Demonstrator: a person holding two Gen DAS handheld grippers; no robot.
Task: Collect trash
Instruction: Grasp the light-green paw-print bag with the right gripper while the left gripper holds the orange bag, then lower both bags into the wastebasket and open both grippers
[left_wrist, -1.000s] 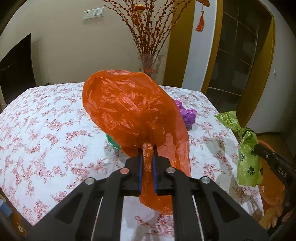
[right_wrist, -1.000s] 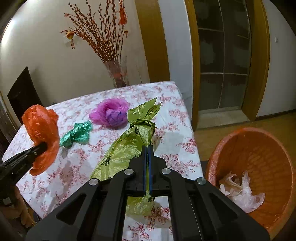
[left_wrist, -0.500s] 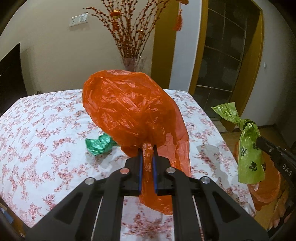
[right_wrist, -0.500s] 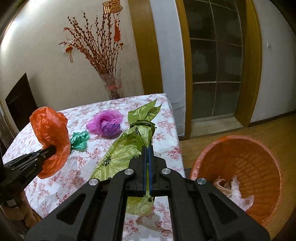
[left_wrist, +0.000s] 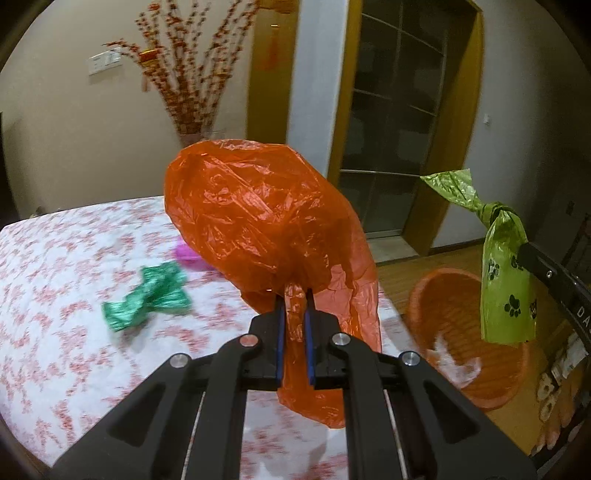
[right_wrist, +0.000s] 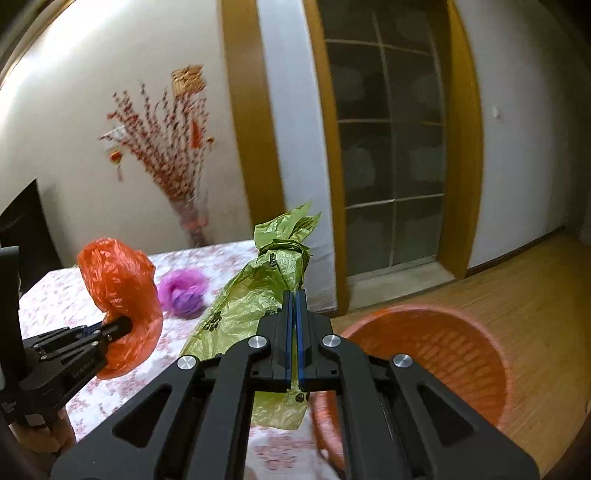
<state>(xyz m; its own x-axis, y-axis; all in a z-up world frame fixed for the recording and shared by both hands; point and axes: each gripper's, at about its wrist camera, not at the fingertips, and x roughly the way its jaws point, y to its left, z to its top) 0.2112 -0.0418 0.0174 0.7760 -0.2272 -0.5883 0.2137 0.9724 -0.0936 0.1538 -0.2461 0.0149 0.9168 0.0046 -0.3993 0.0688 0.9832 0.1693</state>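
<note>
Trash is what both grippers carry: the left gripper (left_wrist: 294, 314) has its fingers (left_wrist: 281, 332) clenched on the twisted neck of an orange plastic bag (left_wrist: 258, 221), and the right gripper (right_wrist: 294, 325) has its fingers (right_wrist: 288, 332) pinched flat on a knotted green bag with paw prints (right_wrist: 258, 295). Compared with a second ago, both bags have swung away from the middle of the table (left_wrist: 55, 277) toward its edge, and the orange basket (right_wrist: 443, 354) on the wooden floor now fills far more of each view. The green bag hangs near or over the basket's rim in the left view; the orange bag sits above the table's corner. By my reading the carry is nearly over and the drop comes next.

The bags are thin, crinkled film. The orange one is puffed like a balloon with a loose tail below the fingers. The green one is long, with a knot and a flared top. The basket is ribbed plastic with a pale crumpled bag inside. A green foil-like wad (left_wrist: 147, 295) and a purple bundle (right_wrist: 184, 291) lie on the flowered cloth, so more collecting remains.
</note>
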